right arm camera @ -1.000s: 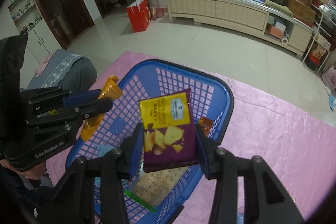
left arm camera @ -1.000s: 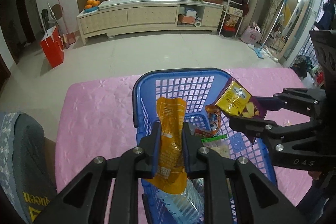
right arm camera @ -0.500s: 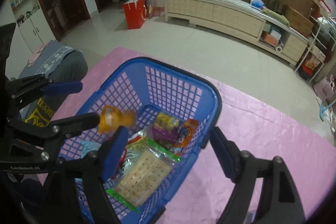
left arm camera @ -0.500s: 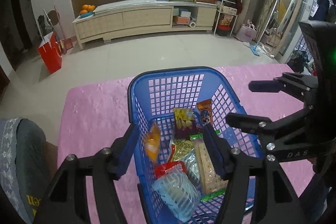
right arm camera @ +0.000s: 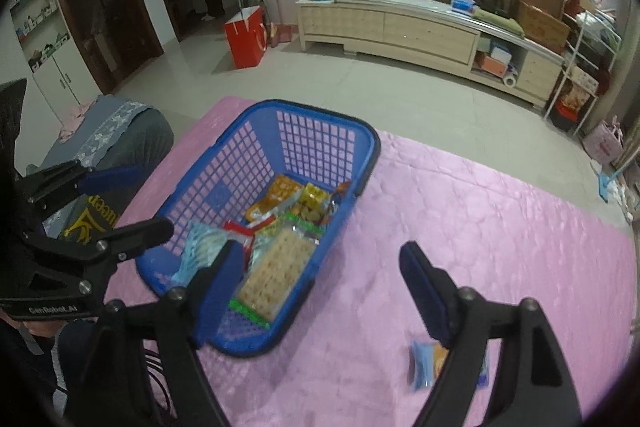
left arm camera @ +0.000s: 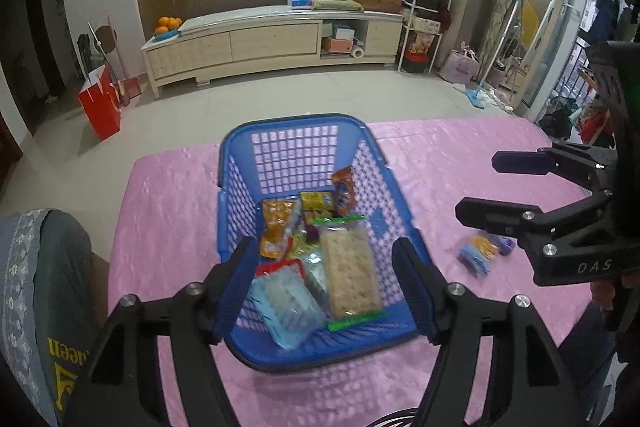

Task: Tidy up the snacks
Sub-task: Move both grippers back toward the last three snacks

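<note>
Here, my left gripper point(left arm camera: 326, 285) stood spread wide and empty over the near end of the blue basket point(left arm camera: 236, 187) on the pink cloth point(left arm camera: 168, 211), snacks heaped inside. Rightward, one small blue packet point(left arm camera: 478, 254) lay outside it, under my right gripper point(right arm camera: 320, 295), likewise wide and empty.

Both wrist cameras looked down from close above, the left straight over the blue basket point(left arm camera: 320, 131), the right from its right; both shared it.
</note>
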Available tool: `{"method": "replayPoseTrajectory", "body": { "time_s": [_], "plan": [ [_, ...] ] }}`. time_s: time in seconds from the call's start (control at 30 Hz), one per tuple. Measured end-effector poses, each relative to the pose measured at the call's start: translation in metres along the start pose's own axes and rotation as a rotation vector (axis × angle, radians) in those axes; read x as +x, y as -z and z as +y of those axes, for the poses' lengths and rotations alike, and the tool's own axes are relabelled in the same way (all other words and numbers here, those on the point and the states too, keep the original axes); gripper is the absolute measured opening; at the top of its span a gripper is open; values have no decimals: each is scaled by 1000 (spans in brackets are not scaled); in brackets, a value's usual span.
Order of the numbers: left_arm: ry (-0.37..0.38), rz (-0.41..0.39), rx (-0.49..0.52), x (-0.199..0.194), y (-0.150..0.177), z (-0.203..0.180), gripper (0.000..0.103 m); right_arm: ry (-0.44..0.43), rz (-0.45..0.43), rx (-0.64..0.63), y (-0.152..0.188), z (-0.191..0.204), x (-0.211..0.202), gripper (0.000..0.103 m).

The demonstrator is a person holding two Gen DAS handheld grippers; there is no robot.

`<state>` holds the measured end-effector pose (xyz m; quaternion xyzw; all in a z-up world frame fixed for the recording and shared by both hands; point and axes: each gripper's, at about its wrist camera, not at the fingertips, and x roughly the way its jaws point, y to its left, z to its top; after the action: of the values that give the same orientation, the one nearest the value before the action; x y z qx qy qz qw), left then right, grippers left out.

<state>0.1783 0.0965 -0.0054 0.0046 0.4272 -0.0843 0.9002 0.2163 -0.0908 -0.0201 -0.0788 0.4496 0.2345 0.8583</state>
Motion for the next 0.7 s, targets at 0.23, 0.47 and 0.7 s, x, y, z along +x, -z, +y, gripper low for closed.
{"method": "replayPoseTrajectory", "body": {
  "time_s": [0.23, 0.47, 0.7],
  "plan": [
    [25, -28, 31, -21, 9, -43, 72, 20, -23, 5, 25, -5, -36, 83],
    [67, -34, 67, -22, 16, -83, 76, 63, -29, 44, 54, -27, -61, 83],
    [111, 2, 91, -3, 28, -121, 76, 94, -5, 90, 86, -60, -71, 83]
  ]
}}
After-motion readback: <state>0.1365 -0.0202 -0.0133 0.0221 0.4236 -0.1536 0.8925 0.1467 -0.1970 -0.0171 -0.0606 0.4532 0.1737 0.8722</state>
